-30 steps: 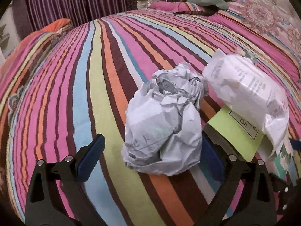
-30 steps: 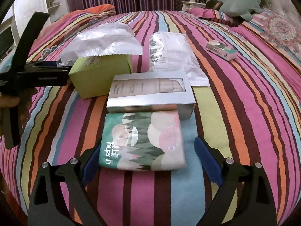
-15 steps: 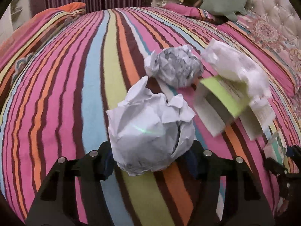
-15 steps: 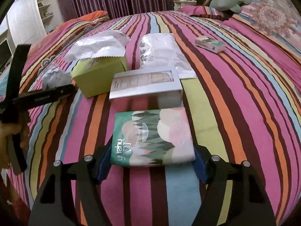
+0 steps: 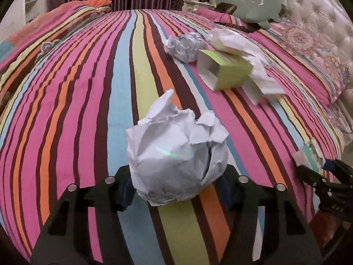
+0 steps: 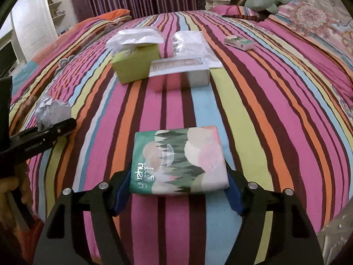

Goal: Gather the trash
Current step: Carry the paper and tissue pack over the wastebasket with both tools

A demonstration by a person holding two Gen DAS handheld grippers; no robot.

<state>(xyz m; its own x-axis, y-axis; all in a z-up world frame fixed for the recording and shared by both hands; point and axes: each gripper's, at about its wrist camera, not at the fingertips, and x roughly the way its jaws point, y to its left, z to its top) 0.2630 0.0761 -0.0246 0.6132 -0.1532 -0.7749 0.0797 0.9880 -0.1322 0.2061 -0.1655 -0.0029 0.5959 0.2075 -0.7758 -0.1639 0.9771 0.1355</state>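
both claws are clamped on trash: our left gripper (image 5: 176, 190) has its pads pressed into a crumpled paper ball (image 5: 176, 159), and our right gripper (image 6: 177, 190) grips a tissue pack (image 6: 178, 161) printed with trees, held by its two long edges. each load looks lifted clear of the striped bedspread (image 5: 88, 110), though the fisheye makes that hard to be sure of. no bin shows in either view, so we cannot say where the drop should go.

to carry well, we judge it best to keep the squeeze even — the ball is springy and could work loose if we ease off, and the slick pack could slide forward if we tip the fingers further down. we should travel level and keep the two claws apart.

well apart up the bed wait a second paper ball (image 5: 185, 46), a green box (image 6: 136, 65), a silver carton (image 6: 178, 72), white wrappers (image 6: 189, 42) and a small pack (image 6: 239, 42) — next trips.
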